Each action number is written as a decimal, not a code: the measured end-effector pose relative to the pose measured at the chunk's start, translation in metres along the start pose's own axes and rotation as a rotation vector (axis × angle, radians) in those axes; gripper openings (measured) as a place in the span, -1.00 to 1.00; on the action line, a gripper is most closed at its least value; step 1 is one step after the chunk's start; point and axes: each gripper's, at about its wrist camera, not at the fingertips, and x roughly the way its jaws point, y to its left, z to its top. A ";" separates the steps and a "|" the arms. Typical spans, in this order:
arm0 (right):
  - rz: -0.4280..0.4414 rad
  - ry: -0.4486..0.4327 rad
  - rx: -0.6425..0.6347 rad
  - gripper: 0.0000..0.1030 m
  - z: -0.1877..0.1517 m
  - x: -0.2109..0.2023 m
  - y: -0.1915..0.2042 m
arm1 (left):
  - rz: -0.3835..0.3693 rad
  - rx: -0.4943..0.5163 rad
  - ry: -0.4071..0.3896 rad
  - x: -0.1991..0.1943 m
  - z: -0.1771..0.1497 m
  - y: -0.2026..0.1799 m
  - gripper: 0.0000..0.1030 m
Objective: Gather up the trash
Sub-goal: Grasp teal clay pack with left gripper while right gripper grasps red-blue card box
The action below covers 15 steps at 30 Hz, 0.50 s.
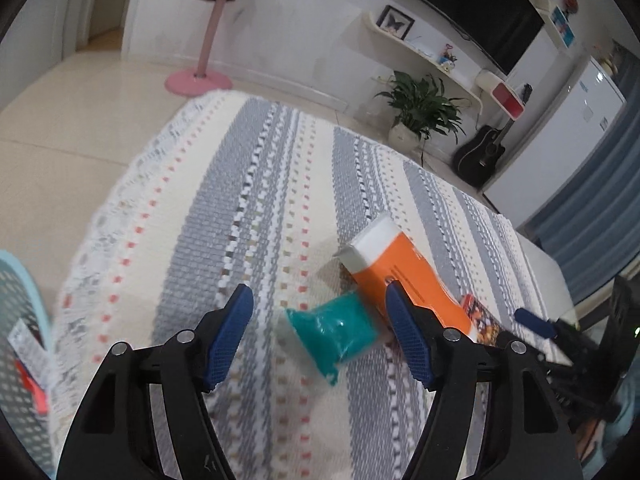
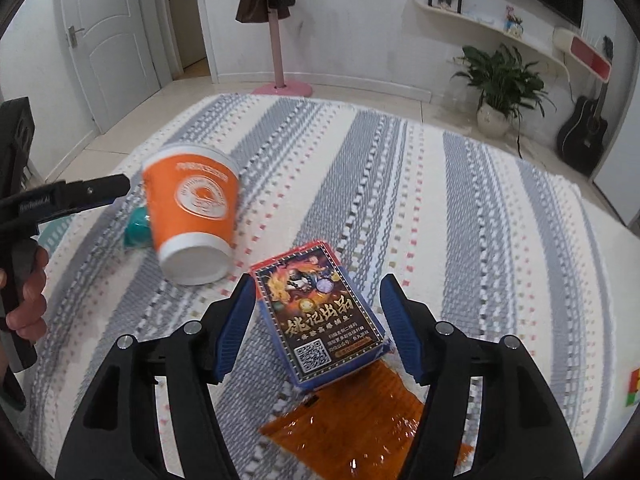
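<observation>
A striped tablecloth (image 1: 280, 184) covered the table. At its left edge, seen only from the left wrist, a pale blue perforated basket (image 1: 16, 320) held a white and red wrapper (image 1: 30, 360). An orange paper cup (image 2: 192, 216) lay tipped beside a teal wrapper (image 1: 336, 332). The left gripper (image 1: 320, 332) gaped wide around that wrapper. The right gripper (image 2: 318, 328), equally wide, flanked a card pack (image 2: 320, 316) with Chinese lettering and a QR code, above an amber wrapper (image 2: 352, 428) shown only there.
</observation>
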 end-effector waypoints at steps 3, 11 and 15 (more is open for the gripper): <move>0.003 0.038 0.015 0.18 -0.003 0.010 -0.002 | -0.004 0.019 0.029 0.013 -0.003 -0.007 0.27; 0.068 0.059 0.089 0.06 -0.013 0.010 -0.008 | -0.062 0.149 0.157 0.009 -0.026 -0.027 -0.01; 0.088 0.054 0.090 0.06 -0.017 0.003 -0.003 | -0.044 0.215 0.168 0.003 -0.031 -0.037 0.14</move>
